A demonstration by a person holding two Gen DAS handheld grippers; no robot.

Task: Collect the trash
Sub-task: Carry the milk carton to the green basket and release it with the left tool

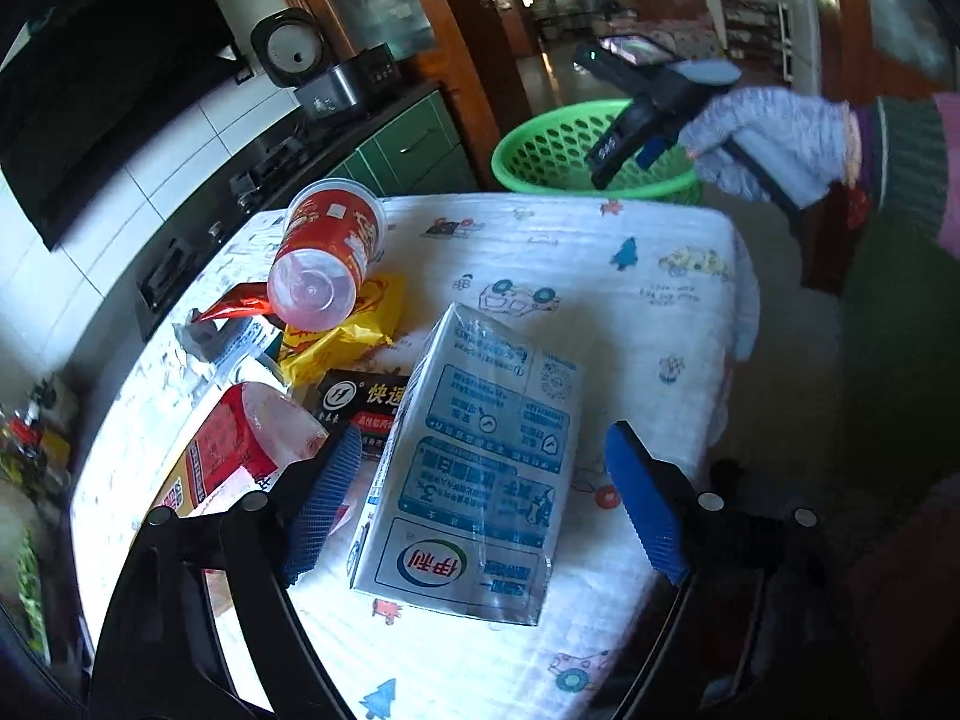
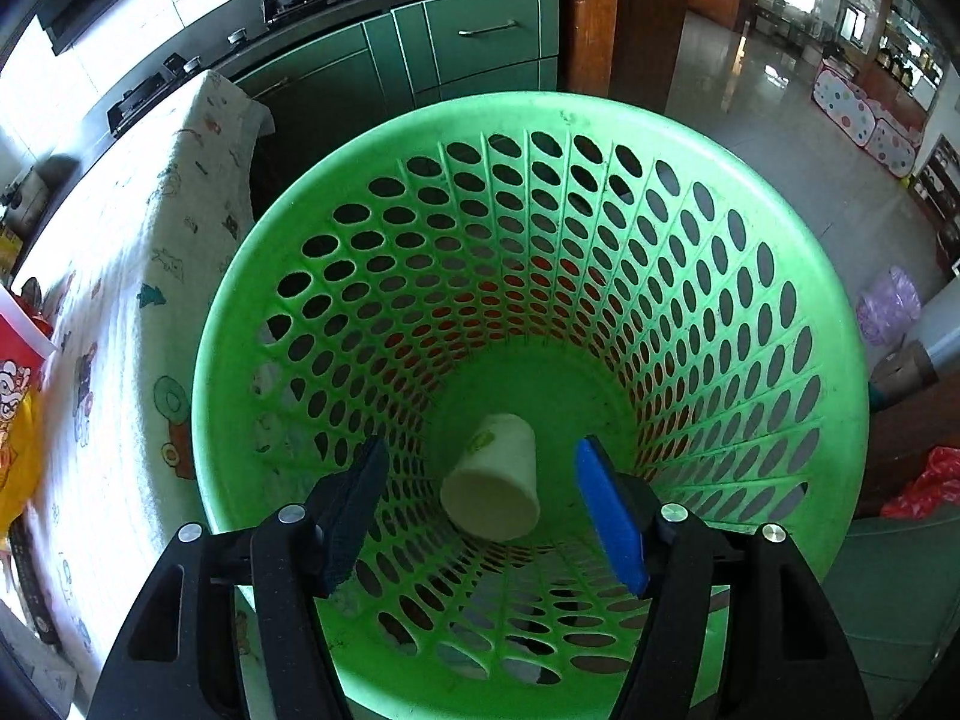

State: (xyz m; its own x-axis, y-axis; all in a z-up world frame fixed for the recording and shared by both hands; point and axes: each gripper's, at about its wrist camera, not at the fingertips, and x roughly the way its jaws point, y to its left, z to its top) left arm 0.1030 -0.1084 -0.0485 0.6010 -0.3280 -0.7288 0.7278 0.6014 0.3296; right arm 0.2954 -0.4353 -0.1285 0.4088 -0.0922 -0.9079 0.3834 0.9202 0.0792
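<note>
On the desk at far left, a heap of trash: red noodle cup tipped on its side, yellow wrapper, black box, red-and-white bag. Just right of these, a blue-and-white milk carton lying flat between the spread pads of the left tool, neither pad touching it. Farther right, past the desk edge, a green basket with a white paper cup on its bottom. Above it, the right tool, released and holding nothing, carried by a gloved hand.
</note>
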